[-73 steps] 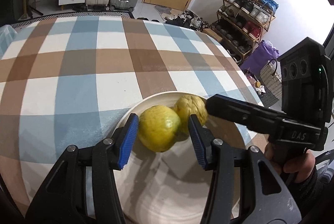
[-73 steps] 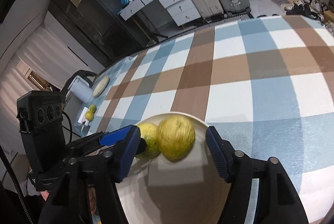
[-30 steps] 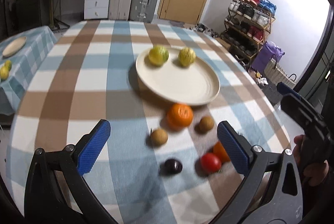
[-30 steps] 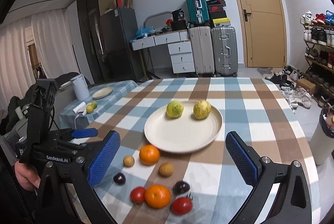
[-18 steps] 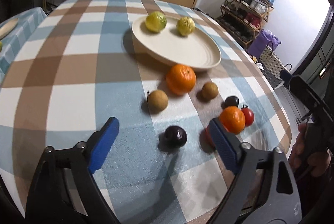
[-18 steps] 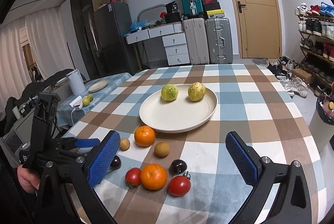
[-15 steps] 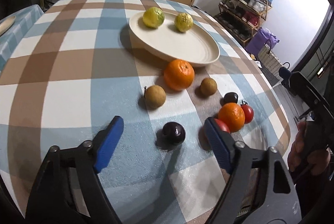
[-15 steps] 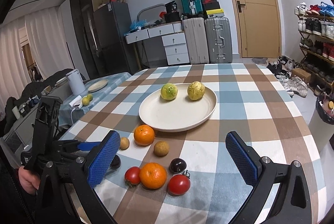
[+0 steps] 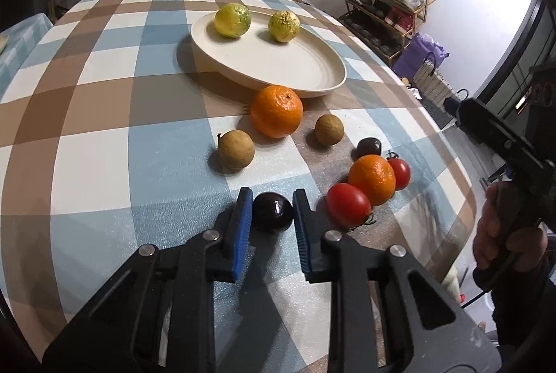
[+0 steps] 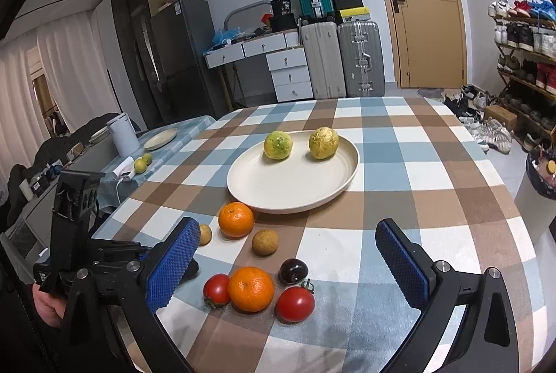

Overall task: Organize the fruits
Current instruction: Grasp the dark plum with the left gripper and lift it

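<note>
A cream plate (image 9: 314, 71) holds two yellow-green fruits (image 9: 232, 19) on the checked table; it also shows in the right wrist view (image 10: 278, 189). My left gripper (image 9: 269, 211) has its blue pads closed against a dark plum (image 9: 272, 210) that rests on the cloth. Near it lie two oranges (image 9: 276, 111), two brown longans (image 9: 236, 149), two red tomatoes (image 9: 348, 205) and a second dark plum (image 9: 369, 147). My right gripper (image 10: 281, 263) is wide open and empty above the fruit cluster (image 10: 251, 288); the left gripper's plum is hidden in its view.
The table's right edge (image 9: 448, 143) drops off close to the fruits. A side table (image 10: 163, 138) with a plate, kettle and small fruits stands at the left. Suitcases, drawers and a shoe rack (image 10: 521, 60) line the room.
My left gripper has moved down and forward to the near dark plum and its jaws have closed onto it. The right gripper has stayed wide open and barely moved.
</note>
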Tool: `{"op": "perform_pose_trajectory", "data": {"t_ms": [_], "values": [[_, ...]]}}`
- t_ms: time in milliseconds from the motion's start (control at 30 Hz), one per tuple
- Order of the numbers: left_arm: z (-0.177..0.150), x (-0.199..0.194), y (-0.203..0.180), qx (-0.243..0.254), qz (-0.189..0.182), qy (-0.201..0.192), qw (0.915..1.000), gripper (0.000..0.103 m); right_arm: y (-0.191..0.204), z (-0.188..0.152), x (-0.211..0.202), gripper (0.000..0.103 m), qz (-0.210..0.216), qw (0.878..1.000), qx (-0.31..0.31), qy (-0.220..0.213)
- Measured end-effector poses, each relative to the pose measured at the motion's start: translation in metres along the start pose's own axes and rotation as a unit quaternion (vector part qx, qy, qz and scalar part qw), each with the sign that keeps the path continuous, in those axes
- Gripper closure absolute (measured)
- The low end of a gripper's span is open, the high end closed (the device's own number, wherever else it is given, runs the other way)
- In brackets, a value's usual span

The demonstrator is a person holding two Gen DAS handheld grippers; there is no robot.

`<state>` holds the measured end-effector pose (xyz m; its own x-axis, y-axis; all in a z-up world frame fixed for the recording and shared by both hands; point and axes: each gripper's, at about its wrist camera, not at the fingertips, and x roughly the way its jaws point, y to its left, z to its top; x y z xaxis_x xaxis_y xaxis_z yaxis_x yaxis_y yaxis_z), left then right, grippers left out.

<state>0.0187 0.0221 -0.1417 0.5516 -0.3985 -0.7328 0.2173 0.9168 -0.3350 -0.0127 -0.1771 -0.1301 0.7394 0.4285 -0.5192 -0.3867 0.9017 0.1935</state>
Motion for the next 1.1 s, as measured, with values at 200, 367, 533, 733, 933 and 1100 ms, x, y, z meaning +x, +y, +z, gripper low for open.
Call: {"op": "perform_pose_trajectory", "data": {"t_ms": [200, 367, 533, 733, 933, 1100], "values": [[0.005, -0.011, -0.002, 0.009, -0.007, -0.015, 0.9998, 0.082, -0.013, -0.002, 0.005, 0.000, 0.001, 0.999, 0.038, 0.020], [0.010, -0.020, -0.004, 0.010, -0.015, -0.026, 0.9995, 0.082, -0.016, -0.003, 0.015, 0.000, 0.015, 0.998, 0.041, 0.047], [0.014, -0.026, -0.002, 0.007, -0.019, -0.033, 0.9992, 0.082, -0.017, -0.006, 0.030, 0.013, 0.034, 0.995, 0.046, 0.081], [0.019, -0.027, 0.004, 0.000, -0.022, -0.033, 0.9992, 0.082, -0.021, -0.008, 0.048, 0.033, 0.039, 0.991, 0.056, 0.114], [0.023, -0.027, 0.008, -0.004, -0.021, -0.036, 0.9991, 0.082, -0.020, -0.010, 0.060, 0.043, 0.040, 0.987, 0.049, 0.146], [0.029, -0.025, 0.008, -0.005, -0.021, -0.038, 0.9990, 0.082, -0.021, -0.015, 0.069, 0.059, 0.038, 0.983, 0.048, 0.170]]}}
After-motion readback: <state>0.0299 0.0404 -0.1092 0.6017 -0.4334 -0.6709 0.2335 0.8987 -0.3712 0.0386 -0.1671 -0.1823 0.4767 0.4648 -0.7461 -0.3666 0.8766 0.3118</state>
